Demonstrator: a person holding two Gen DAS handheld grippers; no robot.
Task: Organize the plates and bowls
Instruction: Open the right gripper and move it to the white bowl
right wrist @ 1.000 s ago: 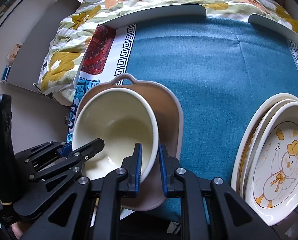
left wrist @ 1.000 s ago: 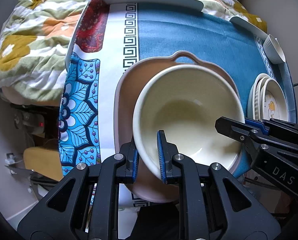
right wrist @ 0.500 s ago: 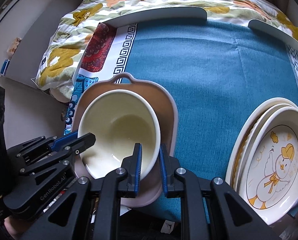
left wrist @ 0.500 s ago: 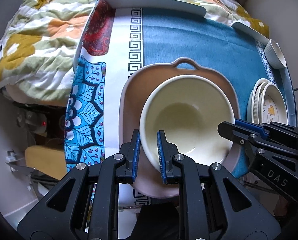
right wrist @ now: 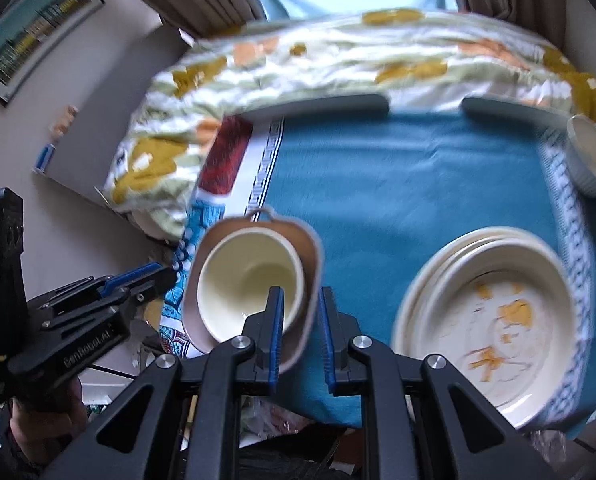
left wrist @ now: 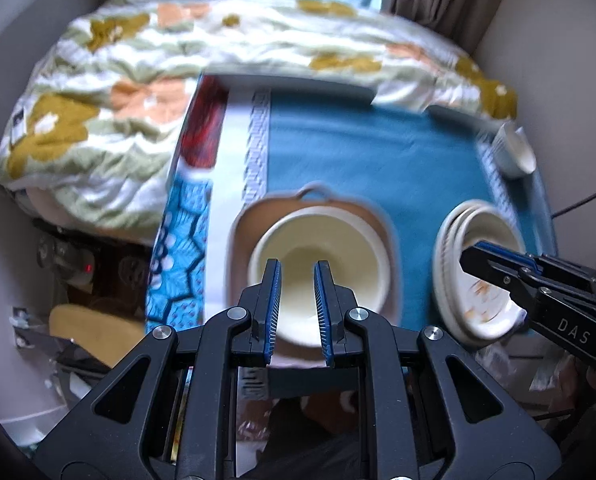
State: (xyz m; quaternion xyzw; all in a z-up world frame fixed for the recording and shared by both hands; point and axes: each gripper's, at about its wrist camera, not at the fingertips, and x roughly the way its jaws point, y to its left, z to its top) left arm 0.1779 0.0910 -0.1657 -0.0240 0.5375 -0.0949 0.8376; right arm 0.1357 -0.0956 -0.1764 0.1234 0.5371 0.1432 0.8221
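- Bedroom backdrop: floral quilt (left wrist: pixel 118 100) on the bed behind, curtains and a bright window above it, and nearer the cameras a counter (left wrist: pixel 377 160) under a blue cloth with a patterned border.
- Judged partly done: cream bowl (left wrist: pixel 337 256) already nested upright inside the pinkish-brown handled baking dish (left wrist: pixel 238 248), at the counter's near left, beside the white border strip.
- Also looks settled: stack of cream plates (right wrist: pixel 497 312) at the near right, well apart from the dish, with a blurred orange cartoon print on the top plate.
- Probably still to sort: small white ribbed cup (left wrist: pixel 513 156), alone at the far right edge of the cloth, close to the rail. Whether it belongs in the bowl or by the plates cannot be told from here.
- Left gripper (left wrist: pixel 296 268): raised above the bowl and pointing steeply down at it, jaws drawn nearly together with only a narrow slot between the blue pads, nothing clamped and nothing touched.
- Right gripper (right wrist: pixel 301 296): likewise up in the air and angled steeply down, hanging over the gap between dish and plates, jaws nearly closed on nothing.
- Both held side by side, each showing at the edge of the other's view, a hand dimly visible under the left one.
- Heavy blur over both views; fine detail on the plates and cloth unreadable.
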